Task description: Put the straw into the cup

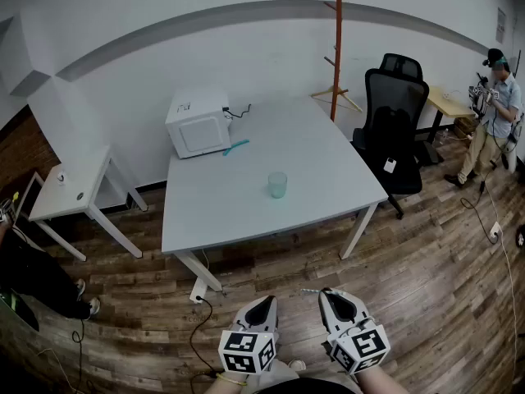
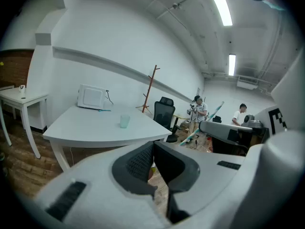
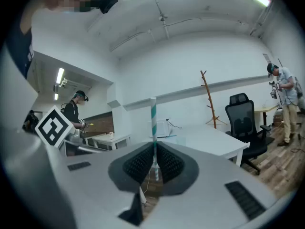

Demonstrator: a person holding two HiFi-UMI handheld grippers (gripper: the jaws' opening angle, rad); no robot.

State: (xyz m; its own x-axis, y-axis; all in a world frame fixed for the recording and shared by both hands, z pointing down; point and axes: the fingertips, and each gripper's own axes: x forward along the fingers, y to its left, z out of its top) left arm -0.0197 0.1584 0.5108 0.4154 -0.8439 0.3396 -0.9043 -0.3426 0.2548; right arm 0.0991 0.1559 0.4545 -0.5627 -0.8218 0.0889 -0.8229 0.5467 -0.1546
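left gripper (image 2: 153, 147): my left fingers are pressed together with nothing between them, down at the near edge of the head view over the wood floor (image 1: 426, 286)

right gripper (image 3: 154, 149): closed tight on the straw (image 3: 153, 123), the pads pinching it low on its length

straw: teal-and-white striped. It stands up past the pads in the right gripper view, and in the head view a thin bit of it pokes out to the left of the tips

both grippers: side by side, left one just beside the right one, not touching as far as I can see

cup (image 1: 277, 185): pale green see-through one, upright on the white table (image 1: 246, 216). It sits a bit right of the middle, nearer the near edge than the far one, and well apart from both of my grippers and from the straw

microwave (image 1: 198, 123): white, at the far left corner of the table

teal thing (image 1: 235, 147): long and thin, lying just right of the microwave, can't tell what it is

office chair (image 1: 394, 113): black, off the table's right side

coat stand (image 1: 337, 39): wooden, at the far wall behind the table

side table (image 1: 74, 189): small white one, off to the left

person (image 1: 496, 105): standing far right by a wooden desk
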